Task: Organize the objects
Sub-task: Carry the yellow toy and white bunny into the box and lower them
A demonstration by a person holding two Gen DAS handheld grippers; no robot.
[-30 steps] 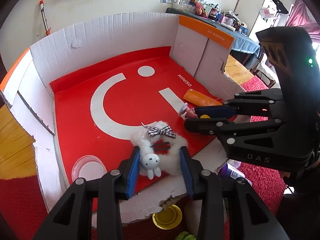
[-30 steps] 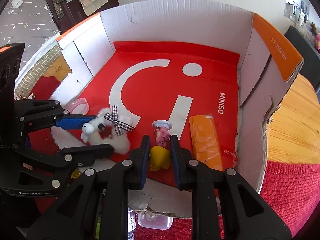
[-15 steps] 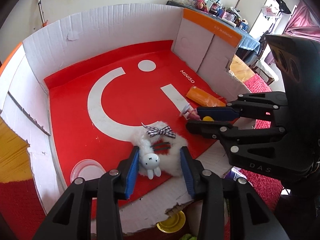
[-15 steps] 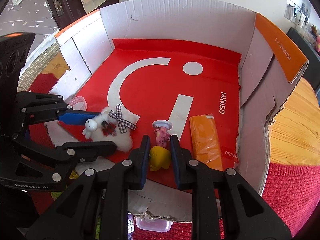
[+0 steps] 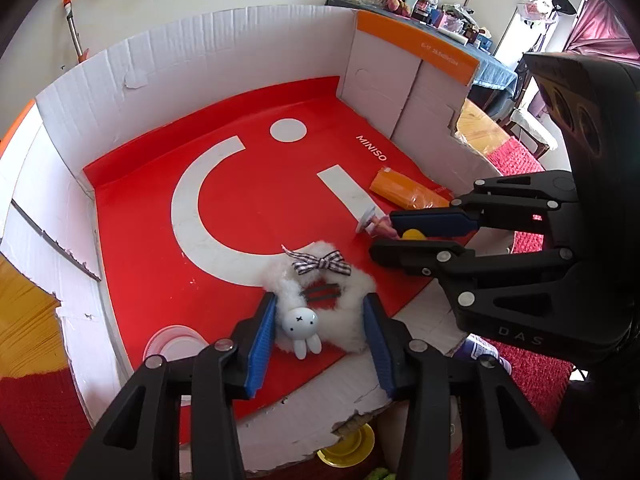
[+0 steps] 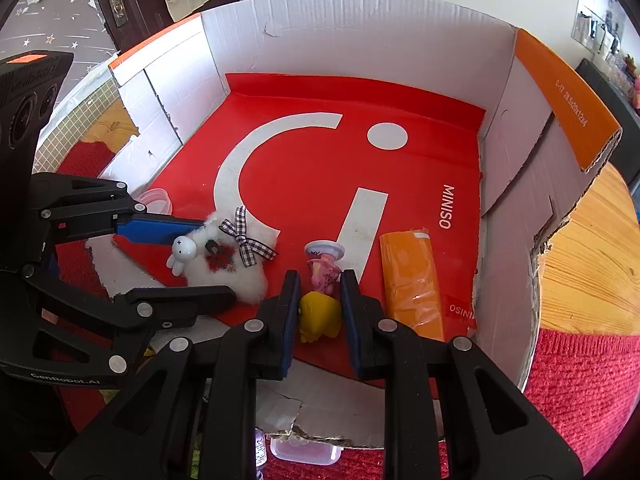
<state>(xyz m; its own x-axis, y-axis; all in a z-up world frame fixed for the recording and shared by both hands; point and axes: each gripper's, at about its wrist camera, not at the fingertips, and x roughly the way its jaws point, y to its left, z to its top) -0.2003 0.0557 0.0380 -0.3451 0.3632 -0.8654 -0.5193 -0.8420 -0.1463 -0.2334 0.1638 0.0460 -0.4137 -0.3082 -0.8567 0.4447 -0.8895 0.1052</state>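
— Two hand-held grippers over what?
— Over a cardboard box (image 6: pixel 352 36) with a red liner (image 6: pixel 320 168). An orange packet (image 6: pixel 412 280) lies near its right wall.
— And the left hand-held gripper (image 5: pixel 320 332)?
— Its jaws are opening, a fluffy white plush (image 5: pixel 344 316) (bunny charm, checked bow) between them on the liner; whether the pads touch the fluff I cannot tell.
— The right hand-held gripper (image 6: pixel 320 308)?
— Clamped on a small yellow toy (image 6: pixel 320 316), beside a pink figure (image 6: pixel 324 268).
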